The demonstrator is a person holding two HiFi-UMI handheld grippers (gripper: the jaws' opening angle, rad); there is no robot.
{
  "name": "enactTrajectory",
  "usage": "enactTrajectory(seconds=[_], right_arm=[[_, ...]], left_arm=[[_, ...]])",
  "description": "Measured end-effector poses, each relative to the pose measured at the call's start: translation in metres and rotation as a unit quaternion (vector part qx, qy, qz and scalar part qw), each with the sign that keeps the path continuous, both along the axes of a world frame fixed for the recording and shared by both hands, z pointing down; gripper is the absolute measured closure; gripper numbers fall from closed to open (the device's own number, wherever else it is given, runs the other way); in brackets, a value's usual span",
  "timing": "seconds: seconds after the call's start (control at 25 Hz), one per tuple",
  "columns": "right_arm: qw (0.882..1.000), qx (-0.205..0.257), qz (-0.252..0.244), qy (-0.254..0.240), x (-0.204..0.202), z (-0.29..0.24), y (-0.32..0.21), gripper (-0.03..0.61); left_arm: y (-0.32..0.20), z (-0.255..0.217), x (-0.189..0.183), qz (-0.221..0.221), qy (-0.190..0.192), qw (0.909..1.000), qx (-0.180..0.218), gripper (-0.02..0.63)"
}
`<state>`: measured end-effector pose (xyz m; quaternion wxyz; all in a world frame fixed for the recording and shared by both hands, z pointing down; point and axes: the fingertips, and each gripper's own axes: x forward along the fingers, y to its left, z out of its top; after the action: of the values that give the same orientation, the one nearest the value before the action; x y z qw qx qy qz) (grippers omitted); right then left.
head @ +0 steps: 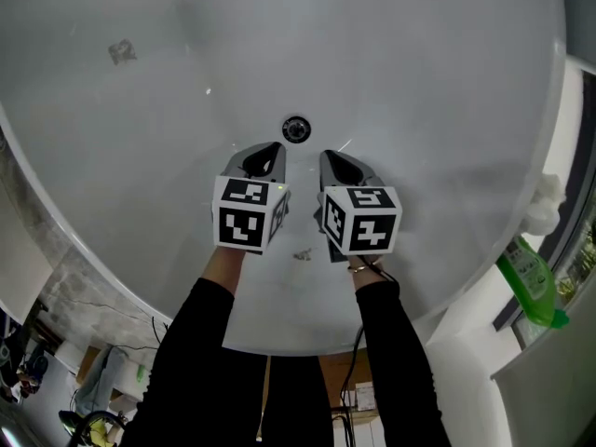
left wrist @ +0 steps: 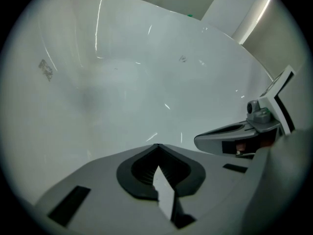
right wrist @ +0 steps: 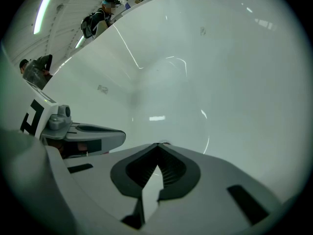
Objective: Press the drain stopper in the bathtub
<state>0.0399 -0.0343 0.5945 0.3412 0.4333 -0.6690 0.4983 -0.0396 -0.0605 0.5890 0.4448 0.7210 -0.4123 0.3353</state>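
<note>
White smooth bathtub (head: 112, 156) has its small round dark drain stopper (head: 296, 128) at the bottom, at 12 o'clock from both tools. The left gripper (head: 270, 152) and right gripper (head: 328, 158) are pinched closed on nothing, near the stopper but not touching it. The step looks like reaching. Next, one tip should push straight down on the stopper. Nothing blocks the way. A green plastic bottle (head: 533, 282) sits well apart at 4 o'clock.

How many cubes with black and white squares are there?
2. The left cube sits on the left gripper, the right cube on the right gripper, both near the drain stopper. None seems hidden.
</note>
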Motion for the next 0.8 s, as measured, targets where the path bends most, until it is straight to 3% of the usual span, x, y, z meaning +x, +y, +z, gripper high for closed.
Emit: enactTrajectory(seconds=[0.8], right_arm=[[0.999, 0.022, -0.029, 0.008, 0.006, -0.053, 0.006, 0.577]], left_arm=[[-0.004, -0.068, -0.018, -0.011, 0.008, 0.9997, 0.021, 0.609]])
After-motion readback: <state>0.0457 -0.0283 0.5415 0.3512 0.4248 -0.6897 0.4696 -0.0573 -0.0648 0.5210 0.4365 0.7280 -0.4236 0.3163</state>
